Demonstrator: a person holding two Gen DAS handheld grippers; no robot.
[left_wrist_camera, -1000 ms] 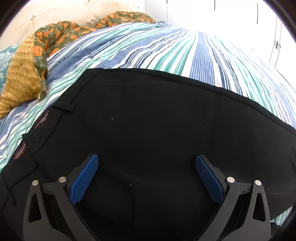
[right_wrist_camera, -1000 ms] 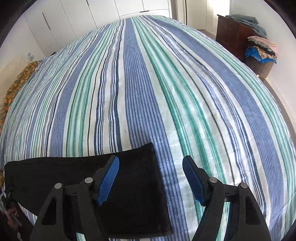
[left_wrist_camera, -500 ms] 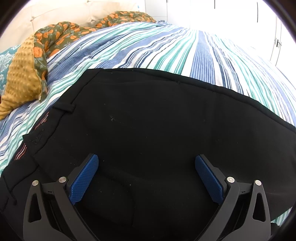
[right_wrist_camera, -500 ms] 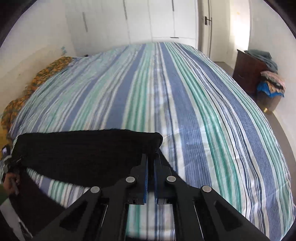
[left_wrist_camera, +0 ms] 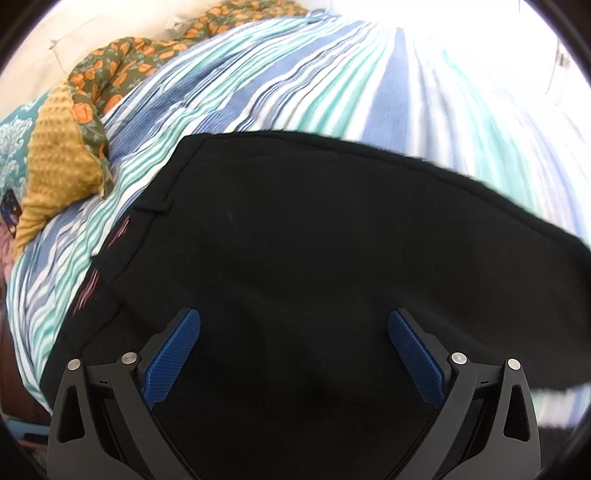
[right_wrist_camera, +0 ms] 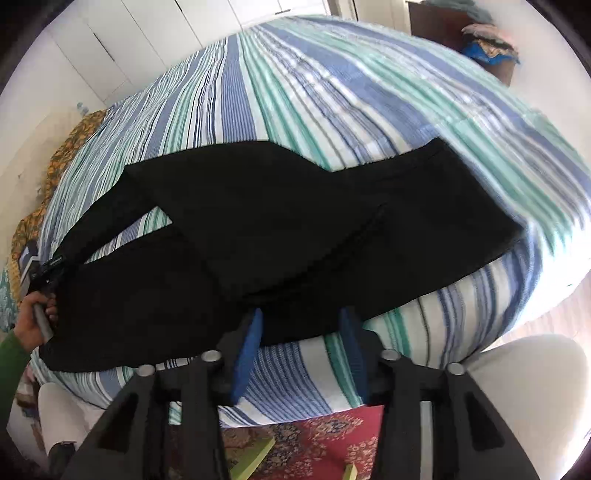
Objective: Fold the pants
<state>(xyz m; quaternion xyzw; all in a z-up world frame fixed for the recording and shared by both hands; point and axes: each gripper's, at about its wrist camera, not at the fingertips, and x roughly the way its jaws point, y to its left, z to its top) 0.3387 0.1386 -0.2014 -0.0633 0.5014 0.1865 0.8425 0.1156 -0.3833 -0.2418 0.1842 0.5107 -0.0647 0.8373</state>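
Observation:
Black pants (right_wrist_camera: 295, 229) lie across the striped bed (right_wrist_camera: 332, 92), with the leg end folded back over the middle. In the left wrist view the pants (left_wrist_camera: 314, 258) fill the lower frame, waistband and belt loop at the left. My left gripper (left_wrist_camera: 293, 354) is open, hovering over the waist part. My right gripper (right_wrist_camera: 303, 339) is open at the pants' near edge by the bed's side and holds nothing. The left gripper and the hand holding it (right_wrist_camera: 35, 295) show at the pants' left end.
A mustard and floral blanket (left_wrist_camera: 74, 147) lies at the head of the bed. A red patterned rug (right_wrist_camera: 314, 443) covers the floor below the bed edge. A dark dresser with clothes (right_wrist_camera: 480, 33) stands at the far right. White wardrobes (right_wrist_camera: 129, 44) line the back wall.
My right gripper carried the leg end over, let go and opened, and has pulled back off the bed's side. My left gripper shifted slightly and stays open.

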